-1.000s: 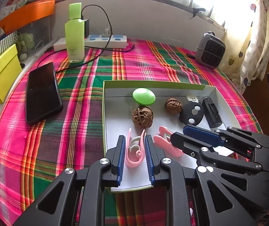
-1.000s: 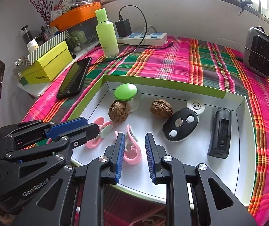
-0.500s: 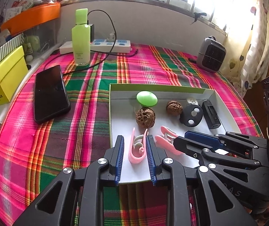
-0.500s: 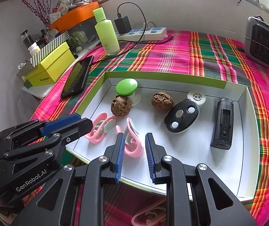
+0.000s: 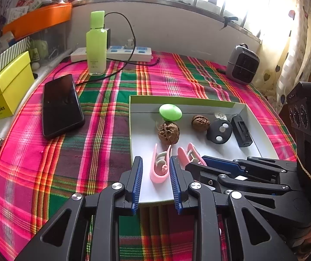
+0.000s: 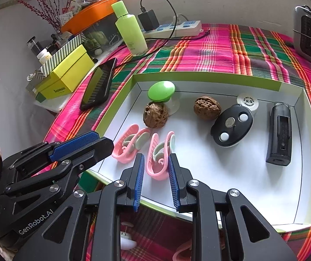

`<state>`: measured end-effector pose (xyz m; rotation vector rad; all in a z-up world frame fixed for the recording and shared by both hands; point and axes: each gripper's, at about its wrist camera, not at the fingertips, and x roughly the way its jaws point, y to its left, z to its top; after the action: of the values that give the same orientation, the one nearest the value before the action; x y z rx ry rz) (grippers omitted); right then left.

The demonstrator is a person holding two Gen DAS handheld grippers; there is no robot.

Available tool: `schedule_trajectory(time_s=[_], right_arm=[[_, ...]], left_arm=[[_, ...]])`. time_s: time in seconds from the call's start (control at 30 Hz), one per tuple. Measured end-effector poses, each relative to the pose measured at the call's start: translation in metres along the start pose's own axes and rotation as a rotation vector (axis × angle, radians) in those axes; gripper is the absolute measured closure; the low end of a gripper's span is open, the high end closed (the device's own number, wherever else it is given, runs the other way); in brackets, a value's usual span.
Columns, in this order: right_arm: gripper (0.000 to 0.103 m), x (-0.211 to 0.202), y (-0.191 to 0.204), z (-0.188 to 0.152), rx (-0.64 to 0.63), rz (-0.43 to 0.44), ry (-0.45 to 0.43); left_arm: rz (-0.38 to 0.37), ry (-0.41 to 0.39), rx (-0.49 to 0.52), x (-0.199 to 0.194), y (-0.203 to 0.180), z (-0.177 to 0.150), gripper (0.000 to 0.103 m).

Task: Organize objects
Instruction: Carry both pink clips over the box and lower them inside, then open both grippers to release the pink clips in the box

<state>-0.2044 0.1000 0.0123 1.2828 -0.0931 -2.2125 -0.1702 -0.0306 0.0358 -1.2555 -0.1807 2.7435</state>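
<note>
Tongs both pinched narrow and empty: my left tongs point(image 5: 155, 163) sit just short of one pink clip point(image 5: 158, 176), my right tongs point(image 6: 156, 159) short of the second pink clip point(image 6: 153, 170), both clips lying lengthwise ahead in the white tray point(image 6: 231, 174).

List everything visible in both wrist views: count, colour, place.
tray: 1, white inside with green rim, on the cloth
pink clips: 2, pink with pale inserts, near-left of tray, side by side
walnuts: 2, brown, middle of tray
green knob: 1, green top on white base, far-left of tray
oval remote: 1, black with pale buttons, right of centre
small round tin: 1, white, behind the remote
black device: 1, black, right end of tray
phone: 1, black, on cloth left of tray
bottle: 1, light green, far side
power strip: 1, white and blue, by the wall
yellow box: 1, left edge
heater: 1, grey, far right
tablecloth: 1, pink-green plaid
left gripper: black, blue pads, shut, over near tray edge
right gripper: same, shut
</note>
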Motion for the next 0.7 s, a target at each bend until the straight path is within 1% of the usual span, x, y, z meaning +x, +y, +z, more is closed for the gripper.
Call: schedule_trajectory(time_s=[0.2,0.37,0.7], right_arm=[[0.079,-0.003,0.003,0.000,0.000,0.015,-0.010],[0.079,-0.010,0.008,-0.003,-0.027,-0.021,-0.032],[0.079,-0.029,0.006,-0.015,-0.016,-0.065,-0.083]], left_arm=[[0.001,-0.016,0.000,-0.008,0.001,-0.001,0.079],[0.008,-0.028,0.006,-0.014,-0.001,-0.004,0.078],[0.015,-0.046,0.019,-0.027,-0.007,-0.011,0.075]])
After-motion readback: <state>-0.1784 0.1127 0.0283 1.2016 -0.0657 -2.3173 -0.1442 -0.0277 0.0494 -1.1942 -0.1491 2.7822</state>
